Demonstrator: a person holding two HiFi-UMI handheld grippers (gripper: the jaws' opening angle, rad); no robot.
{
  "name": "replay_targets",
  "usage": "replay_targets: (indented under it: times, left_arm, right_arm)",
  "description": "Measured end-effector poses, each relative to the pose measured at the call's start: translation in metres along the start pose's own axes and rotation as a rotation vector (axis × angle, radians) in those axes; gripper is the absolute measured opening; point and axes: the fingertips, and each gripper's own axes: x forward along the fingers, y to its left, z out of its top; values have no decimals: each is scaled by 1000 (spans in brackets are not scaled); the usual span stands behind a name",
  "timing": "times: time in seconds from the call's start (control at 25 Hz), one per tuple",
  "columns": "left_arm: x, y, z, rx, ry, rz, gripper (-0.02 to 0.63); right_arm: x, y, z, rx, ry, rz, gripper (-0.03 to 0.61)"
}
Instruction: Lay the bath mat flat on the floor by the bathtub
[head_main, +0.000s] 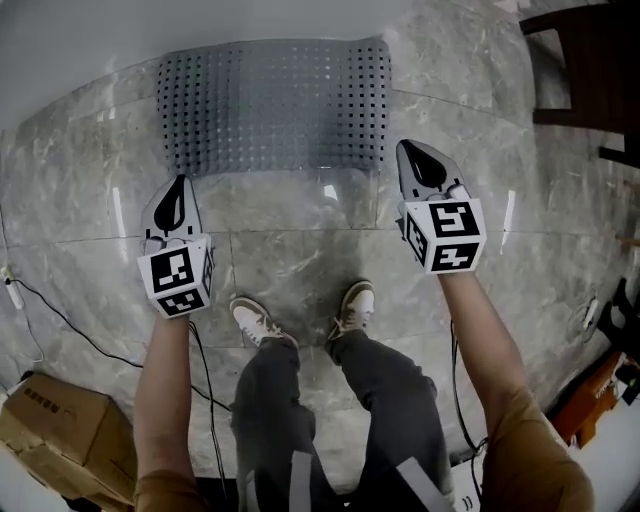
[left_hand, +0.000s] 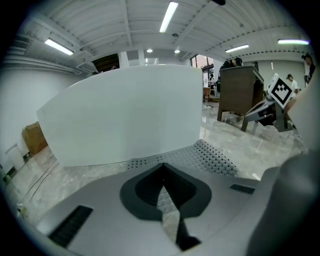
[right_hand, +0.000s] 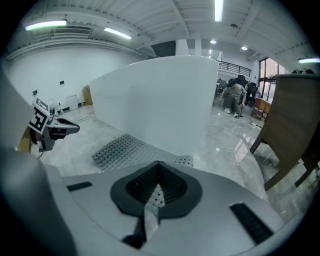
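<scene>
The grey perforated bath mat (head_main: 275, 105) lies spread flat on the marble floor against the white bathtub (head_main: 150, 30). My left gripper (head_main: 180, 187) hovers just short of the mat's near left corner, jaws shut and empty. My right gripper (head_main: 410, 152) hangs at the mat's near right corner, also shut with nothing held. In the left gripper view the mat (left_hand: 210, 157) stretches beyond the closed jaws (left_hand: 162, 172), under the tub wall (left_hand: 125, 115). The right gripper view shows the mat (right_hand: 125, 150) ahead of its closed jaws (right_hand: 159, 167), and the left gripper (right_hand: 55, 127) off to the left.
A dark wooden cabinet (head_main: 590, 70) stands at the right, past the mat. A cardboard box (head_main: 60, 430) sits at the lower left, with a black cable (head_main: 60, 320) running across the floor. The person's shoes (head_main: 255, 320) are planted behind the grippers. Orange gear (head_main: 590, 400) lies at lower right.
</scene>
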Motion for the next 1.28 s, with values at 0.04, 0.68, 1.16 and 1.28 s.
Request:
replay_targets:
  times: [0.04,0.68,1.16,1.28]
  left_arm:
    - [-11,-4,8,0,4,-9,5]
    - [-115,-21,154,7,-22,-33,5]
    - [-186,-29,257,-31,-40,-55,5]
    - [-203,-28,298,-25,-74,-56,5]
  right_arm:
    - [-13,3,5,-1,8,3,4]
    - [-136,18,127,39,0,63,5]
    - [-229,-10,224,65,-26,29,5]
    - [-255,-21,258,79,-62,12,5]
